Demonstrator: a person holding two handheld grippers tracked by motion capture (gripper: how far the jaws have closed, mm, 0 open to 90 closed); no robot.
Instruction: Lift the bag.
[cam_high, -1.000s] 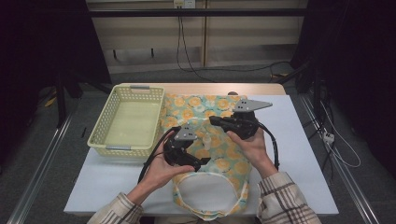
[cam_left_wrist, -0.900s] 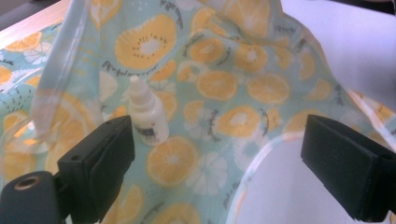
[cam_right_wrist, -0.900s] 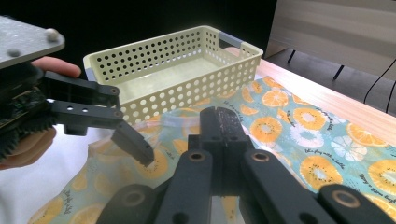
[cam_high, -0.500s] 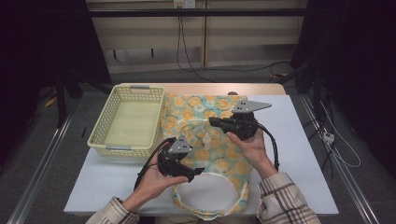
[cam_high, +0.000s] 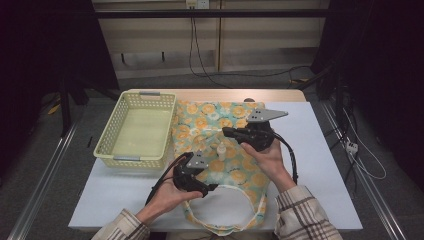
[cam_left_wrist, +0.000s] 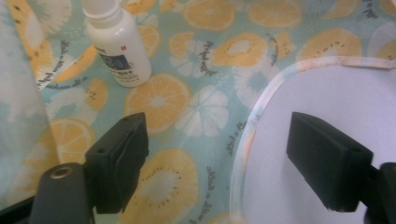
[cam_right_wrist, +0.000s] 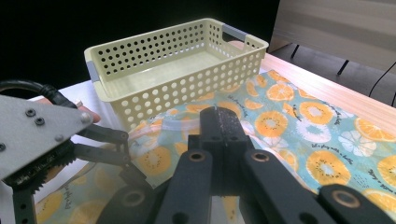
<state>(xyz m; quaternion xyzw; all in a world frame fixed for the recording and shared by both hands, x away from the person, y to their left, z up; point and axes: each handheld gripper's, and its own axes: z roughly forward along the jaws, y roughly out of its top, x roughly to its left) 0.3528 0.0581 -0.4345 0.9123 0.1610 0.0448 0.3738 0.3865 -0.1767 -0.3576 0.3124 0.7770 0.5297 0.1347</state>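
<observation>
At the far left of the white table (cam_high: 320, 165) stands a pale yellow perforated basket (cam_high: 136, 131), open-topped, with grey grips at its near and far ends. Just right of it, touching its side, lies the fruit-print cloth (cam_high: 235, 165): pale teal with orange and white citrus slices and small lettering, edged in a light binding. Its near end forms a round loop with bare table showing through. A small white bottle (cam_high: 220, 150) with a dark label stands upright on the cloth, near its middle.

The left gripper (cam_high: 204, 188) is held low over the cloth's near left part, pointing right toward the loop's binding. Its jaws have just been closing a little but stand apart, one over the print, the other over the bare table inside the loop, with the binding (cam_left_wrist: 243, 140) between them, not pinched.

Farther right and farther off, the right gripper (cam_high: 226, 132) hovers over the cloth, level, pointing left toward the basket, its jaws pressed together on nothing.

The table's right part beyond the cloth is bare white to its edge, and a bare strip runs along the near left.
</observation>
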